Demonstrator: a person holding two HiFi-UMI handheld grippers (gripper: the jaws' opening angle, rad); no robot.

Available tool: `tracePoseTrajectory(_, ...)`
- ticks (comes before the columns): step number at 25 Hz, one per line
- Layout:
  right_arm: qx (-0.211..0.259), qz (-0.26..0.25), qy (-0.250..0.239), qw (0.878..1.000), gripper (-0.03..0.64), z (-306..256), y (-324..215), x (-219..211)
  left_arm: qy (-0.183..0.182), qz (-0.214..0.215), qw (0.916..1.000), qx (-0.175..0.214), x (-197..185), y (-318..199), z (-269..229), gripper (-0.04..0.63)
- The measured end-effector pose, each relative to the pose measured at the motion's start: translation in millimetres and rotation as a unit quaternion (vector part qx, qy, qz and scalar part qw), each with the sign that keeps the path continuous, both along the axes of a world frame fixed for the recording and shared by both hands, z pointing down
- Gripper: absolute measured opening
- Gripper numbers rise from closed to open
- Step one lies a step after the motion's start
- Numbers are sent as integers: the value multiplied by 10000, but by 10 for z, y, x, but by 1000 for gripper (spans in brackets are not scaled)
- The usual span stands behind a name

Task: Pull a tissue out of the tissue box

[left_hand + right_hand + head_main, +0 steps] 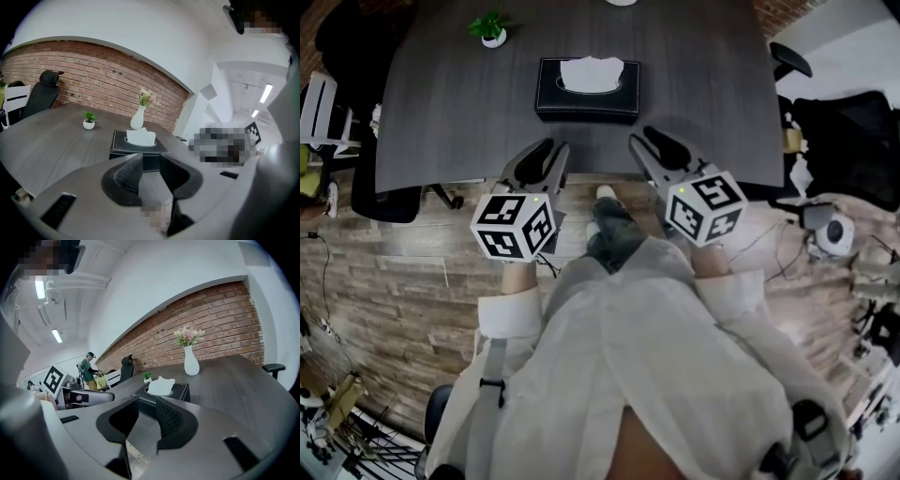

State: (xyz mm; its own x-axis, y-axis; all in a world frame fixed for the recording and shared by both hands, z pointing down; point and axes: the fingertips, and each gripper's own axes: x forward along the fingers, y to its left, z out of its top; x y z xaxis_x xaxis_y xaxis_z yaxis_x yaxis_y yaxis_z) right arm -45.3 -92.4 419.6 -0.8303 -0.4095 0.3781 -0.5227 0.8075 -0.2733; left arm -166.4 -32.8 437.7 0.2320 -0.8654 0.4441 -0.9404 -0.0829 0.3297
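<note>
Over table [441, 112] edge: left gripper [554, 148], right gripper [641, 139] jaws apart, empty; tissue box [581, 101] ahead, untouched.

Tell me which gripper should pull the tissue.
Left, narrowly. Both grippers are open and empty, but the left gripper lines up with the tissue; the right gripper sits off the right corner of the tissue box.
</note>
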Motion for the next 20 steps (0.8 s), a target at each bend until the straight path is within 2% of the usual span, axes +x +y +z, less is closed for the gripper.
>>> tracePoseTrajectory(6, -34, -374, -151, 9992, 104, -39, -359, -119, -194, 92, 9998, 35, 17, -454, -140, 109)
tracePoseTrajectory(13, 35, -502, -181, 9986, 104, -51, -775, -205, -301, -16, 9995, 33, -56, -845, -201, 109)
tracePoseTrajectory(20, 36, -682, -185, 9975, 104, -42, -961, -249, -375, 16, 9993, -10, -5, -1115, -189, 109)
